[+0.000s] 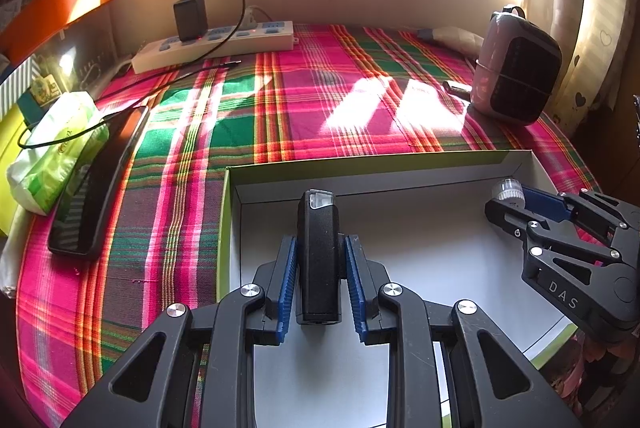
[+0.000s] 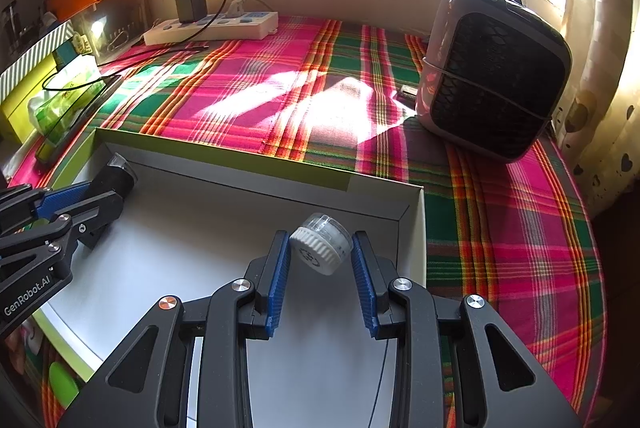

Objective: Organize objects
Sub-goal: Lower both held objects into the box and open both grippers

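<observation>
My left gripper is shut on a black flashlight-like device with a clear front, held over the left part of a shallow white box with green outer sides. My right gripper is shut on a small round white-and-clear cap-shaped object, held over the right part of the same box. The left gripper with the black device shows at the left of the right wrist view. The right gripper with the white object shows at the right of the left wrist view.
The box lies on a pink-green plaid cloth. A pink heater with a black grille stands at the right. A white power strip with a black charger is at the back. A phone and a tissue pack lie at the left.
</observation>
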Demonstrator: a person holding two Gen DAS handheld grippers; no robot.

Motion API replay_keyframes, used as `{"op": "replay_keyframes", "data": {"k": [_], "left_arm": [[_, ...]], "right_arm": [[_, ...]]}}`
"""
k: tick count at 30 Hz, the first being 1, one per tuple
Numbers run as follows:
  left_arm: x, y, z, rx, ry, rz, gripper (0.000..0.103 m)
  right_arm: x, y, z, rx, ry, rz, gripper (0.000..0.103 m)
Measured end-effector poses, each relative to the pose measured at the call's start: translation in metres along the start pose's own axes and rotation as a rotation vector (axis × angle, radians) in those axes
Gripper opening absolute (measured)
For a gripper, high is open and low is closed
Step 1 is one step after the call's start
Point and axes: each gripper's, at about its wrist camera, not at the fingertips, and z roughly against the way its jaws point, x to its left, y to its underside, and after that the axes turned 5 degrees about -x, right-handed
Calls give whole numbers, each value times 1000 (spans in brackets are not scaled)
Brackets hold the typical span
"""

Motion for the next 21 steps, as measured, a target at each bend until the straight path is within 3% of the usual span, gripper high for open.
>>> {"op": "replay_keyframes", "data": {"k": [14,21], "left_arm": [[-1,0,1,-1,7,1,26],[2,0,8,-15,6,9,32]], "right_arm": [[-3,1,1,-8,-17,-24,33],[-2,1,6,-18,-17,-33,43]]}}
